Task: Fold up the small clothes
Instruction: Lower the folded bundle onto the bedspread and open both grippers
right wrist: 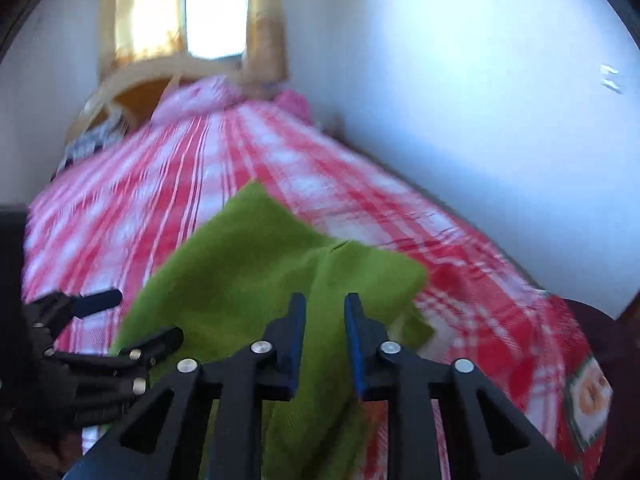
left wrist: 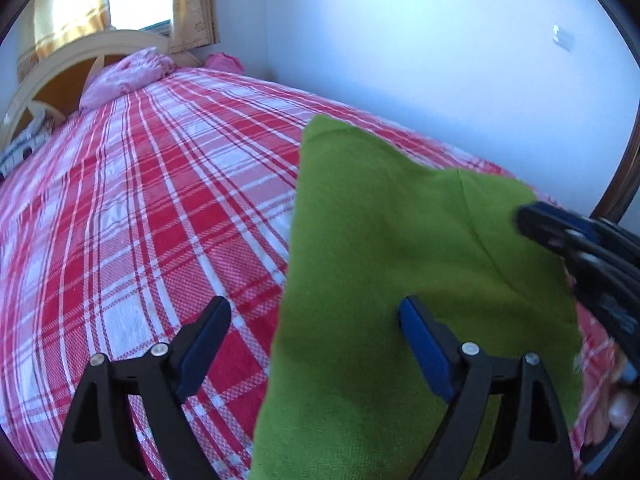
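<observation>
Each camera sits on its gripper, close above the bed (left wrist: 140, 208), looking forward and downward along the fingers toward the far headboard (left wrist: 60, 64) and window (right wrist: 216, 8). The left view looks from the left, catching the right gripper (left wrist: 580, 248) at its right edge; the right view sees the left gripper (right wrist: 120, 320) at its left. Both share the green cloth (right wrist: 248, 272), bed and right wall (left wrist: 440, 40).
</observation>
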### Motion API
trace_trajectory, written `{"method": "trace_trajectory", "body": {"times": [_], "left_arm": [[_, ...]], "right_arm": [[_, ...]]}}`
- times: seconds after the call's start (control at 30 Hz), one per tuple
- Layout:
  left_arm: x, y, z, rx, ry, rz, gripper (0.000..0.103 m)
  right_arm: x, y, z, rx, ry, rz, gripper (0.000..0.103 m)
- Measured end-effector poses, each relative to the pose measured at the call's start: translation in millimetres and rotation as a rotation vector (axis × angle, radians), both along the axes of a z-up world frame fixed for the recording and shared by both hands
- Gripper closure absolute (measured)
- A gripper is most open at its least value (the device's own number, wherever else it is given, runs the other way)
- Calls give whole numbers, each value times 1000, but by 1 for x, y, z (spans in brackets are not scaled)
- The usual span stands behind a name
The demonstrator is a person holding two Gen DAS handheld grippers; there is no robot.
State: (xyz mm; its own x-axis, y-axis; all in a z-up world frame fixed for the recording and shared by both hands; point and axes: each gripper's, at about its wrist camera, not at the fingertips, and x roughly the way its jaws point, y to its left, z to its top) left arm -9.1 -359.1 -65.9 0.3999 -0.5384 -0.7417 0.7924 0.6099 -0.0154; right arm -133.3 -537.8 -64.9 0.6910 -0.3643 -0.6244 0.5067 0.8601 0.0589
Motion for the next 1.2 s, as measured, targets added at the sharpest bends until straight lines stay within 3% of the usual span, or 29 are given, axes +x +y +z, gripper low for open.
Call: {"method": "trace_trajectory", "body": {"times": [0.17,0.5,0.6,0.73,0.8,1.0,1.2], "left_arm": [[6,-5,-7,11,12,1,13],[4,-7,-8,24,14,-15,10],[1,2,-3,20,-4,-15,11],[-4,16,4,17,-52,-14,11],[-8,21,5,14,-62,-13,11],[-21,24,-3,50,-103,-23,11],[-32,37,-7,76,-92,-38,11]], "right_arm": [[21,-28,-34,32,106,-22,89],[31,-60,-42,96,76,-48,96],[27,-47,-33,26,77,-45,95],[-16,-5,0,-23,-36,-27,95],[-33,18,8,-34,-49,13,95],[-55,70,-18,-76,58,40,92],[-60,78,-22,-72,58,-13,92]]}}
